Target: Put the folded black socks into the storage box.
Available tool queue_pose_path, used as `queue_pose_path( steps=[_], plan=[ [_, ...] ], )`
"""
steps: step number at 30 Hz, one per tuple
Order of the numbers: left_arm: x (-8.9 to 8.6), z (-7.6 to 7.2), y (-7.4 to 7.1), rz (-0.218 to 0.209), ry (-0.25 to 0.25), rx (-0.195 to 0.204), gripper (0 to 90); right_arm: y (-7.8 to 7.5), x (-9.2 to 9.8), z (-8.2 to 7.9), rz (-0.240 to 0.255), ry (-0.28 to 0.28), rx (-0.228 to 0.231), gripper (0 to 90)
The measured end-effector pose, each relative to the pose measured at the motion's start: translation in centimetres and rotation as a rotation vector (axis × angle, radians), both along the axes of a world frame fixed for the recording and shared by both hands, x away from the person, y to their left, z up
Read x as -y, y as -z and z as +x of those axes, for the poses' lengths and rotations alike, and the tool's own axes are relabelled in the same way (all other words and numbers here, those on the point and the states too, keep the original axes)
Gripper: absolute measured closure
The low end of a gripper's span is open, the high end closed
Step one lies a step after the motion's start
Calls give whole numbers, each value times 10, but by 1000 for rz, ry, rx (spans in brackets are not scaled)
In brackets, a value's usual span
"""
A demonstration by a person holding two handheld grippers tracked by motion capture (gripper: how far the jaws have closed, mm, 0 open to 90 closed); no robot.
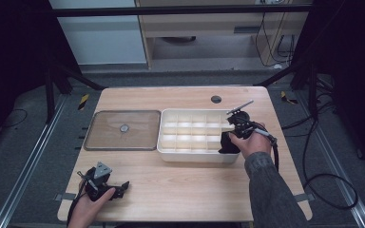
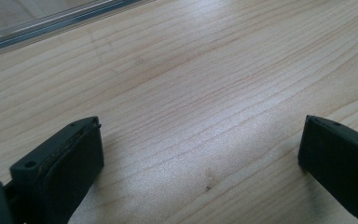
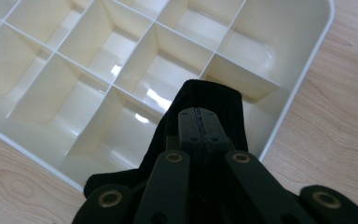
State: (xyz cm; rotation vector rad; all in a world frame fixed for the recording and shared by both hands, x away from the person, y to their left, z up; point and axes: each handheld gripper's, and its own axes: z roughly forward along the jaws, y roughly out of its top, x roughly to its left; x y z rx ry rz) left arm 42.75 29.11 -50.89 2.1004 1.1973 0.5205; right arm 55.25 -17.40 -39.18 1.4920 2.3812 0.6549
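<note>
A: Right hand-held gripper [image 3: 198,116], what's it doing?

B: Mine's clenched on a black cloth [image 3: 214,100]. Jaws pressed together, cloth pinched between them and draped round the tips. In the high view the cloth [image 1: 228,142] hangs at the tray's 4 o'clock corner.

A: Tray?

B: White tray [image 3: 303,88] with dividers, many small compartments. In the right gripper view I see nothing in the cells. Cloth sits over the near-right cells; can't tell if it touches the bottom or which cell exactly.

A: Where's the tray on the surface?

B: Surface [image 1: 185,185] is light wood. Tray [image 1: 164,137] is right of centre, roughly 2 o'clock from the middle. A clear lid [image 1: 100,137] lies flat just beside it at its 9 o'clock, small knob in the middle.

A: Left hand-held gripper?

B: Left hand-held gripper [image 1: 123,186] is released, jaws wide apart, nothing between them. In the left gripper view [image 2: 200,154] there's bare wood between the tips, lid edge [image 2: 51,23] at 11 o'clock. It's low over the surface at 7 o'clock, well apart from the tray.

A: Hands?

B: My right hand [image 1: 249,142] at the tray's right end, grey sleeve [image 1: 271,190] behind it.
</note>
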Motion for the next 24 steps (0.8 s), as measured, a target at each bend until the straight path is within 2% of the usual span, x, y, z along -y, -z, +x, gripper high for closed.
queue_pose_path(
  steps=[13,24],
  plan=[
    [0,0,0,0,0,1,0,14,9,-1,9,12,-4,900],
    [0,0,0,4,5,0,0,22,9,-4,16,8,-32,900]
  ],
)
